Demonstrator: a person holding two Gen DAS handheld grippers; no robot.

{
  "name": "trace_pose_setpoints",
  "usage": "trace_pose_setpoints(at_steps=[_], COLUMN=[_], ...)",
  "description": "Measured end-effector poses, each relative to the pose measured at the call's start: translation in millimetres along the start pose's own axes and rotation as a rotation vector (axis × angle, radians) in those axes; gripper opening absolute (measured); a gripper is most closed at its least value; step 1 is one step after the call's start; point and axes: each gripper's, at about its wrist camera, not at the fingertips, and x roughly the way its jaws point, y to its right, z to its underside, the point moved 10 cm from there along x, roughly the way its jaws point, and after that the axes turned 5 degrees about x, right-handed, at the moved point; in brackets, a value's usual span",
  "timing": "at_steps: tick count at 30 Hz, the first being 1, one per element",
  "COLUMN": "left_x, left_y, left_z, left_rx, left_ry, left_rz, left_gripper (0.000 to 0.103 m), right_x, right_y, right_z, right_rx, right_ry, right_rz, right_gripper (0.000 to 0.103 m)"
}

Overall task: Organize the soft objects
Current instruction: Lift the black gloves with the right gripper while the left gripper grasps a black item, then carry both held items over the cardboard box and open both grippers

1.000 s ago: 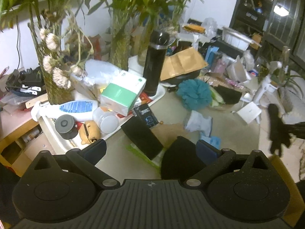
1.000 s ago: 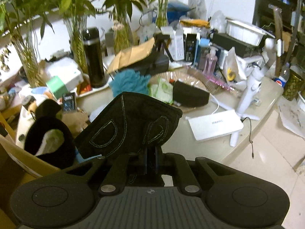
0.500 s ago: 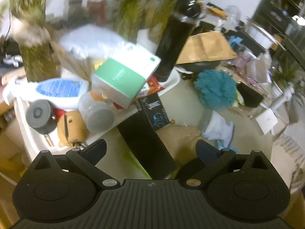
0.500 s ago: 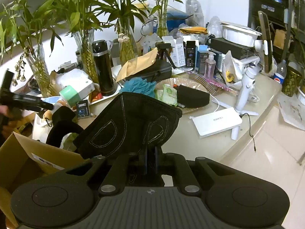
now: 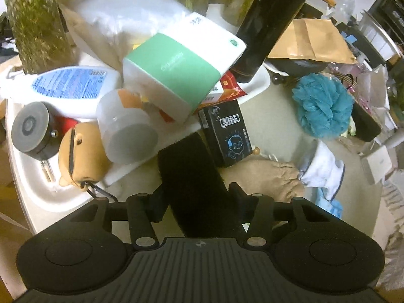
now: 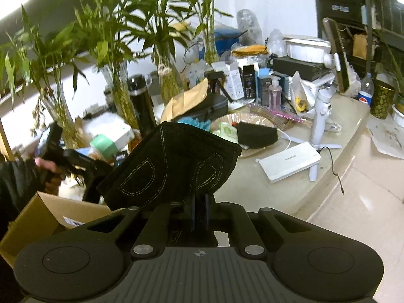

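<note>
left wrist view: the white tray [image 5: 38, 197] at far left carries a tan plush keychain [image 5: 80, 154]; the left gripper [image 5: 198, 197] is closed against both sides of a black fabric strip [image 5: 192, 174] lying on the desk [image 5: 282, 106], a teal bath pouf [image 5: 323, 106] further right. right wrist view: above a cardboard box [image 6: 48, 212], the right gripper [image 6: 199, 210] pinches a black stitched glove [image 6: 171, 161].
</note>
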Motion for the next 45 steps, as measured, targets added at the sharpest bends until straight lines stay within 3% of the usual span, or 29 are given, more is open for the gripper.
trace_pose_setpoints(at_steps=[6,15,22,28,37,45], left_x=[-20,-87,-157,-209,-263,-267], left_y=[6,34,68,87,102,103], left_z=[-8,-6,3,20,66,105], left_rx=[0.034,0.113,0.218,0.205,0.221,0.234], left_ry=[0.046,0.189,0.336,0.423,0.476,0.436], left_rz=[-0.021,0.002,0.056,0.125,0.210,0.207], left_gripper=[0.045,0.044,0.044,0.044,0.044,0.044], right_x=[-14,-20,-21,-9,1,-1], right_y=[-1,-5,-15,-32,-72,-100], right_z=[-2,-9,-23,-29,-22,-9], right_rx=[0.011,0.029,-0.013,-0.034,-0.077,-0.098], right_ry=[0.026,0.043,0.040,0.002,-0.059,-0.087], right_rz=[-0.014,-0.052,-0.068,-0.104,-0.174,-0.214], right_gripper=[0.010,0.010,0.010,0.010,0.010,0.010])
